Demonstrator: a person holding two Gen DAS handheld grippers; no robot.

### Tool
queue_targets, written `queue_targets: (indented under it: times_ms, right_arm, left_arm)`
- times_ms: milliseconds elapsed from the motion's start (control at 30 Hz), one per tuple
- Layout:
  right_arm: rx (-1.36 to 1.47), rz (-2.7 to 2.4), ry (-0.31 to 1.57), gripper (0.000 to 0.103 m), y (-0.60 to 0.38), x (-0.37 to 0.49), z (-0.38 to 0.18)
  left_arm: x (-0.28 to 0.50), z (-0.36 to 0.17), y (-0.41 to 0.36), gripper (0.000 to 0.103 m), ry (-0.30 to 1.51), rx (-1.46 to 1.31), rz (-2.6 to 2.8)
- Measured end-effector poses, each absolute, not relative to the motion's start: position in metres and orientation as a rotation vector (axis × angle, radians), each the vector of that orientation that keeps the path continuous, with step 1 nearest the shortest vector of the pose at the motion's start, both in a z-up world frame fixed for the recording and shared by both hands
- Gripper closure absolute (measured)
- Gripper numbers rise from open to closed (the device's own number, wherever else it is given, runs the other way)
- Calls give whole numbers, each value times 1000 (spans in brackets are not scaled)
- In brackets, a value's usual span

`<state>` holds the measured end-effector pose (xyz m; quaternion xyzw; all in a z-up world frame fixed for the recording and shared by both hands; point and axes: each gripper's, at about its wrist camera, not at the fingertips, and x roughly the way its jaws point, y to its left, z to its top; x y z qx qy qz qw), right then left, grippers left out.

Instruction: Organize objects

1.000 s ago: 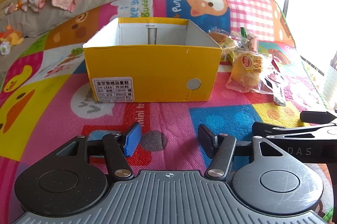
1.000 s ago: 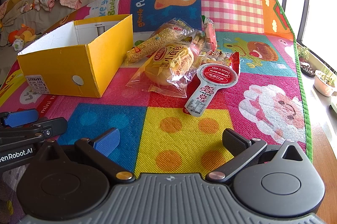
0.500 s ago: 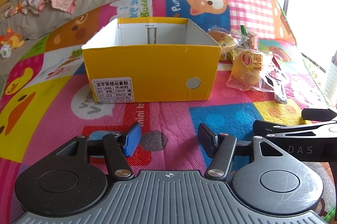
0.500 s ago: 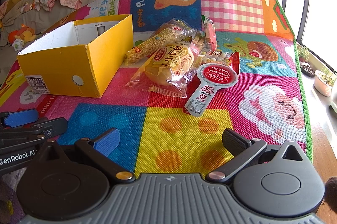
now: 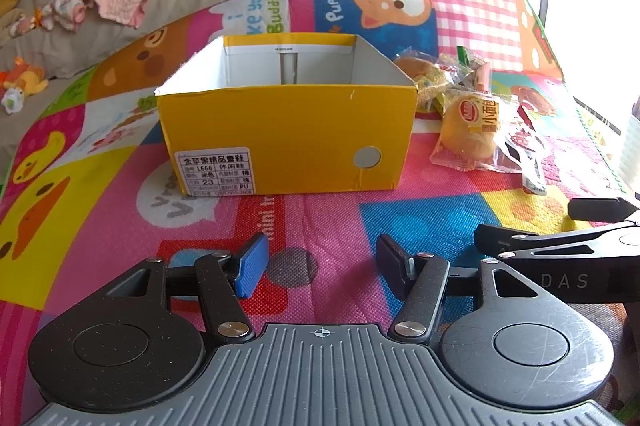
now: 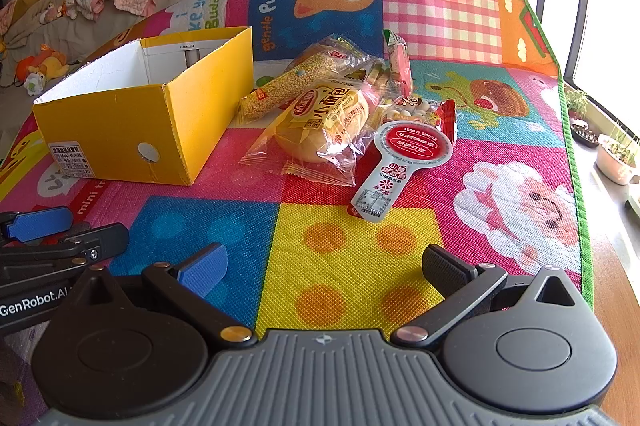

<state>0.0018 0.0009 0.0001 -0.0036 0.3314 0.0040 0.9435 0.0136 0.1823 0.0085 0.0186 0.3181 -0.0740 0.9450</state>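
Note:
An open yellow shoe box (image 5: 286,130) stands on the colourful play mat, also in the right wrist view (image 6: 132,122); what shows of its inside is bare. Right of it lies a pile of snack packets: a wrapped bun (image 6: 320,126) (image 5: 472,134), a long grain bar (image 6: 288,90), a red-and-white paddle-shaped packet (image 6: 396,162) and smaller sweets (image 6: 400,66). My left gripper (image 5: 320,262) is open and empty, low over the mat in front of the box. My right gripper (image 6: 324,266) is open wide and empty, in front of the snacks.
The mat (image 6: 344,258) covers a table whose wooden edge (image 6: 616,306) shows at the right. A sofa with clothes and toys (image 5: 100,2) lies behind. Plant pots (image 6: 616,158) stand by the window on the right.
The left gripper's view has shifted slightly, so the box sits a little lower and left. The right gripper and the snacks have not moved.

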Motion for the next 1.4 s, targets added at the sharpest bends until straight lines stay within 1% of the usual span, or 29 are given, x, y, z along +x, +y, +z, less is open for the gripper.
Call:
queue_targets:
  times_ms: [233,333,400,467,533,667,833,900,1033,1167,1267,1400]
  right_arm:
    - [-13,53,688,0,2,14,2]
    - [-9,87,765,0,-3,18,8]
    - [-26,74,809,0,1,17,11]
    - [-22,62,870,0,3,18,14]
    - [-23,54,939,0,5,28,18]
    - [-34,72,1064,0,5,51,23]
    - [-44,79,1099,0,6,57,21]
    - [-41,72,1098,0,7,57,21]
    - [-79,129,1134,0,6,62,22]
    - [-111,225,1223,0,3,70,29]
    - [-140,214,1188,0,3,63,49]
    - [-184,233,1034,0,8,45,97]
  left_arm:
    - [14,10,183,38,657,51,-154]
    - [17,14,184,38,692,59,-170]
    - [24,21,187,38,754,64,-192]
    - [33,29,190,43,818,71,-206]
    - [41,40,198,48,863,57,-207]
    - [49,78,223,48,816,16,-192]
    - [84,114,254,48,797,-66,-140]
    - [103,116,262,48,796,-58,-89]
    - [137,106,277,48,859,-114,-45]
    - [140,97,276,48,884,-83,-70]
    - [139,93,273,48,894,-53,-86]
    - [146,83,272,48,920,-31,-76]
